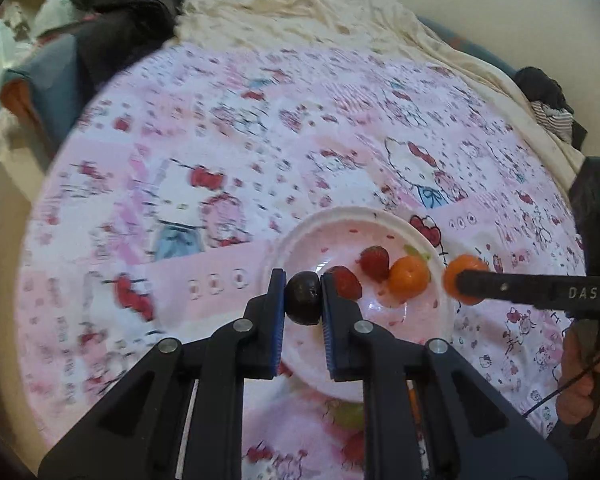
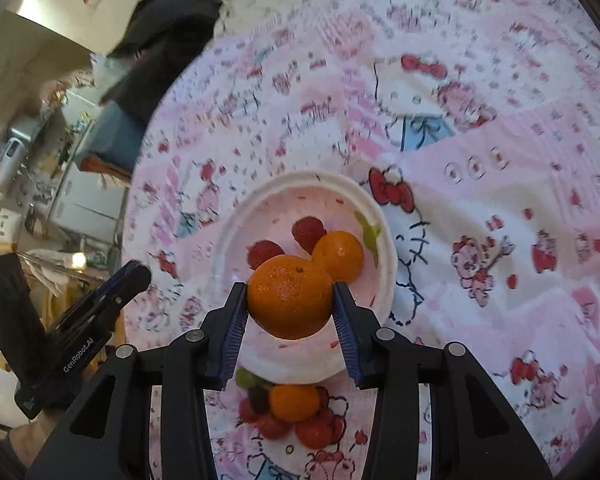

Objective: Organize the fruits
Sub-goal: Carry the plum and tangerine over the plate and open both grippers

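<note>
Plum (image 1: 303, 298) sits clamped in left gripper (image 1: 302, 300); orange (image 2: 290, 296) clamped in right gripper (image 2: 290, 300), above plate (image 2: 240, 216).

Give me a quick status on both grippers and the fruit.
Left gripper shut on dark plum. Right gripper shut on mandarin, above white plate. Plate holds two strawberries, one mandarin. More fruit loose on bedsheet; nothing blocking.

Bedsheet (image 2: 480, 160): printed cloth, matt, creased. Plate (image 2: 384, 240): smooth, slight gloss. Held orange (image 2: 290, 296): pitted peel, glossy. Plum (image 1: 303, 298): dark, smooth skin. Gripper fingers (image 1: 278, 320): matt black plastic, ribbed blue pads
</note>
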`<state>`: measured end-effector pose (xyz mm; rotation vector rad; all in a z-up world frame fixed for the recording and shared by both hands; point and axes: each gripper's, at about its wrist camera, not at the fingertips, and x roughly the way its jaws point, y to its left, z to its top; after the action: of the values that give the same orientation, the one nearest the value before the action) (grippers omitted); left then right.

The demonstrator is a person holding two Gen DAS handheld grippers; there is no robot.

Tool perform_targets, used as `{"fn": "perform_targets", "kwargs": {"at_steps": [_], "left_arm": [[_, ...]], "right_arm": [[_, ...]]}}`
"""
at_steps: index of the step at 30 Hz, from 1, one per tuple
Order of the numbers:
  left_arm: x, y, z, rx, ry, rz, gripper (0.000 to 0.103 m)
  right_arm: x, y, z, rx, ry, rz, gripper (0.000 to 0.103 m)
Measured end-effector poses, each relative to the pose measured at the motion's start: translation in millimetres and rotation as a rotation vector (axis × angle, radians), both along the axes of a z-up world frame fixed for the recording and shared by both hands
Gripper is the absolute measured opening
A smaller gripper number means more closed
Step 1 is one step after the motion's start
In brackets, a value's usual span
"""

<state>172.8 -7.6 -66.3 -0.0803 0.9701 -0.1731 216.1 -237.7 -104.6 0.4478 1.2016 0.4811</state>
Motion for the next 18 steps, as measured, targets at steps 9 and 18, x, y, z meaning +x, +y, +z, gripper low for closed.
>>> {"fn": "perform_targets", "kwargs": {"at_steps": [9,18], "left_arm": [[13,2,-40,-0.076,0.064,0.002,0.014],[18,-7,-51,-0.066,0.105,-0.029,0.014]], "right_arm": [[7,3,-41,-0.006,0.107,0.001,0.044],[11,2,-53,-0.022,0.145,-0.005,0.046]]}}
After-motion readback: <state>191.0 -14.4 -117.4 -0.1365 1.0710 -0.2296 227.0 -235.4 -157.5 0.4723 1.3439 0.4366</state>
